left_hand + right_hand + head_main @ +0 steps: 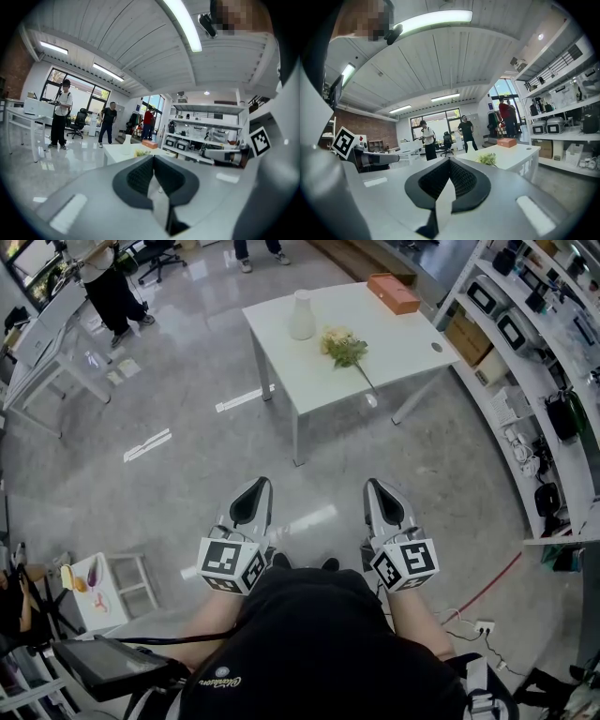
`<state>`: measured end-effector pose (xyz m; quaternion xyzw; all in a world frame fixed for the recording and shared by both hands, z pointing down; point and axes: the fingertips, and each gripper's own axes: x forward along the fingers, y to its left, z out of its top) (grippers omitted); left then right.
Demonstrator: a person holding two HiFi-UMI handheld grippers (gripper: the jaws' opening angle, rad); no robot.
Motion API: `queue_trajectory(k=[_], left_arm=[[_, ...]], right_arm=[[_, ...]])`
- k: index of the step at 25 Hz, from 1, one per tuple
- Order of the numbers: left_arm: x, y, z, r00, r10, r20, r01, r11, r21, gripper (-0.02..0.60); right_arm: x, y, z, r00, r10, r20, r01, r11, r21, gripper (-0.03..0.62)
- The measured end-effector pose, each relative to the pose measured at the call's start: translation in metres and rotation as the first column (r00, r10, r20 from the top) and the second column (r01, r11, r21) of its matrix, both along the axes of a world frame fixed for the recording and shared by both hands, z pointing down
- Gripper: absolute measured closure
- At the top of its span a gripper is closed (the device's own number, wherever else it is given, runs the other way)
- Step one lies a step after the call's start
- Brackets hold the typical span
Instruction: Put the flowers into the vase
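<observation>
Two grippers sit low in the head view, close in front of the person's body and side by side, both pointing toward the table (403,343). The left gripper (255,486) has its jaws pressed together with nothing between them, and its own view shows the same (152,159). The right gripper (375,486) is likewise closed on nothing, its dark pads (461,180) meeting along a line in the right gripper view.

Both grippers are well apart from the white table, which stands across a stretch of glossy grey floor (187,427). The flowers (344,348) lie flat near the middle of the table, their stem running toward its near edge. The white vase (301,315) stands upright close to the table's left edge, just beside the flowers; whether the two touch I cannot tell. An orange box (393,292) rests by the far edge, toward the far right corner.

Shelves (553,352) full of equipment line the right side of the room. A person (108,287) in dark trousers stands at the far left, beside another white desk.
</observation>
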<state>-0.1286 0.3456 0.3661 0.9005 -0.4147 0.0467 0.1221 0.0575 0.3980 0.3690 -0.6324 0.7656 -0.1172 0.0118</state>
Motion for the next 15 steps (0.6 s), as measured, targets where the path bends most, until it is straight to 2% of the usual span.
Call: queue_trajectory(k=[15], left_arm=[[-0.051, -0.034, 0.021, 1.0, 0.004, -0.012, -0.004, 0.999, -0.041, 0.574]], right_arm=[[-0.04, -0.03, 0.019, 0.999, 0.022, -0.034, -0.023, 0.999, -0.048, 0.595]])
